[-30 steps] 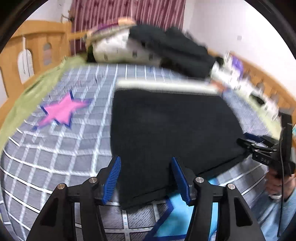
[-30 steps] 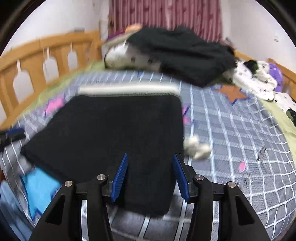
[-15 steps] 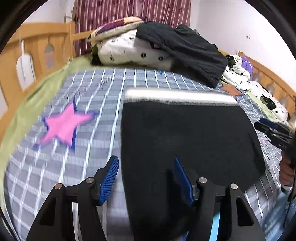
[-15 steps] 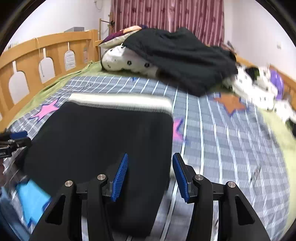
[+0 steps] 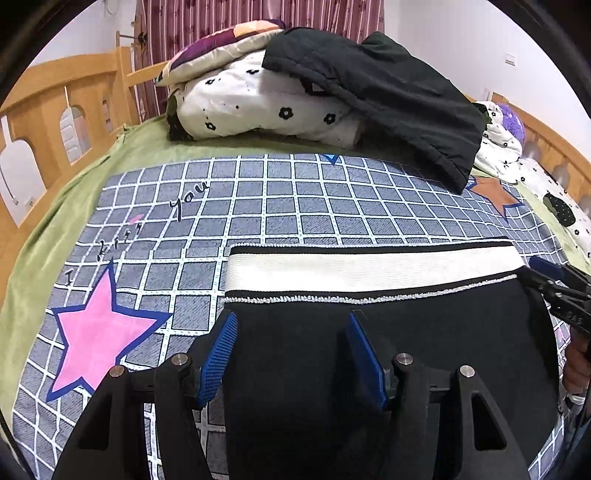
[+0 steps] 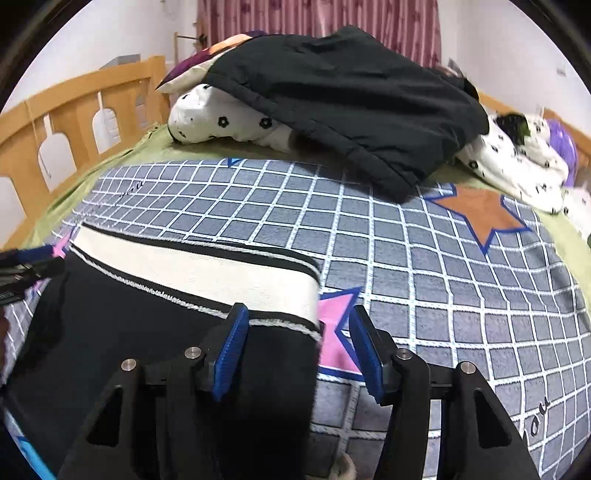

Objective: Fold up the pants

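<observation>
- The pants [image 5: 388, 350] lie flat on the bed's checked cover [image 5: 280, 206], black and matte, folded into a broad block with straight side edges.
- Their waistband [image 5: 369, 273] faces the pillows: a wide ribbed cream strip edged by thin black and white lines, the lower one fuzzy like a fringe.
- The left gripper [image 5: 291, 354] hangs over the pants' left edge just short of the waistband. Its jaws stand apart, with black cloth seen between the ridged blue pads [image 5: 218, 358]; I cannot see that they press on it.
- The right gripper [image 6: 295, 354] sits over the pants' right edge at the waistband's end. Its jaws have just been opening; the left pad [image 6: 231, 350] overlaps the cloth and the right one stands over the cover, so nothing is clamped.
- No container shows in either view.
- The cover is grey-blue with a white grid, printed with a pink star [image 5: 99, 328], an orange star [image 6: 480, 214] and handwriting-style lettering.
- Beyond it lies a green sheet [image 5: 140, 144], then a heap: a white pillow with black flowers [image 5: 266, 107], with a black quilted jacket [image 5: 388, 96] draped over it.
- A wooden rail [image 5: 55, 122] with arched cut-outs runs along the bed's side; a dark red curtain [image 5: 207, 26] hangs behind.
</observation>
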`<state>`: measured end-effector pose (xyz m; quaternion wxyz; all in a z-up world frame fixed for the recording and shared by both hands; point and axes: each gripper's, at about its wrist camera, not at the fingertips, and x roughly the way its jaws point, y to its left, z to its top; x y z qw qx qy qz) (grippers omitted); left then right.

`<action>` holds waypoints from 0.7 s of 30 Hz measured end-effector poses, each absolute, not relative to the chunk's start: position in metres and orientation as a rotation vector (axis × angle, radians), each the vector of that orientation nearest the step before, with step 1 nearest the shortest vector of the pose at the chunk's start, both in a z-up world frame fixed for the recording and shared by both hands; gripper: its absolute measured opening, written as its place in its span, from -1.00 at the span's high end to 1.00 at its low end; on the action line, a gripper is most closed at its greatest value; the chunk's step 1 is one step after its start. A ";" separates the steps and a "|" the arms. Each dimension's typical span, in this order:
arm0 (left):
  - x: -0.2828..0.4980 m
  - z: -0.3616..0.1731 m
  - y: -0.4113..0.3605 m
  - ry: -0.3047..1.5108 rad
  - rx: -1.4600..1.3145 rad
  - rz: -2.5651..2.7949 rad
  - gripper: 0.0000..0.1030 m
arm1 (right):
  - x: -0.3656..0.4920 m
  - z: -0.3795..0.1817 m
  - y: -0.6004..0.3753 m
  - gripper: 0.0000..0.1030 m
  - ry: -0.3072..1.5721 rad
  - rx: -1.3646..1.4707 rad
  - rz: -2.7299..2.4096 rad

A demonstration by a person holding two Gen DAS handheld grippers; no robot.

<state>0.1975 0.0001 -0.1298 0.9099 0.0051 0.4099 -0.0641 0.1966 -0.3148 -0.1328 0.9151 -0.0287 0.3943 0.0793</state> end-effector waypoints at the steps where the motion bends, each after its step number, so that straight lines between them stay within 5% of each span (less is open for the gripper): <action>1: 0.199 -0.132 0.003 0.851 0.007 -0.133 -0.16 | 0.194 -0.130 -0.318 -0.06 0.807 -0.066 0.163; 10: 0.198 -0.148 0.036 0.863 -0.110 -0.182 -0.29 | 0.185 -0.132 -0.320 -0.08 0.826 -0.067 0.200; 16: 0.217 -0.178 0.062 0.920 -0.311 -0.345 -0.52 | 0.209 -0.153 -0.342 -0.38 0.909 0.171 0.305; 20: 0.230 -0.192 0.069 0.959 -0.451 -0.448 -0.09 | 0.229 -0.170 -0.340 -0.35 0.980 0.286 0.398; 21: 0.230 -0.190 0.067 0.952 -0.455 -0.469 0.29 | 0.230 -0.172 -0.340 -0.34 0.985 0.294 0.417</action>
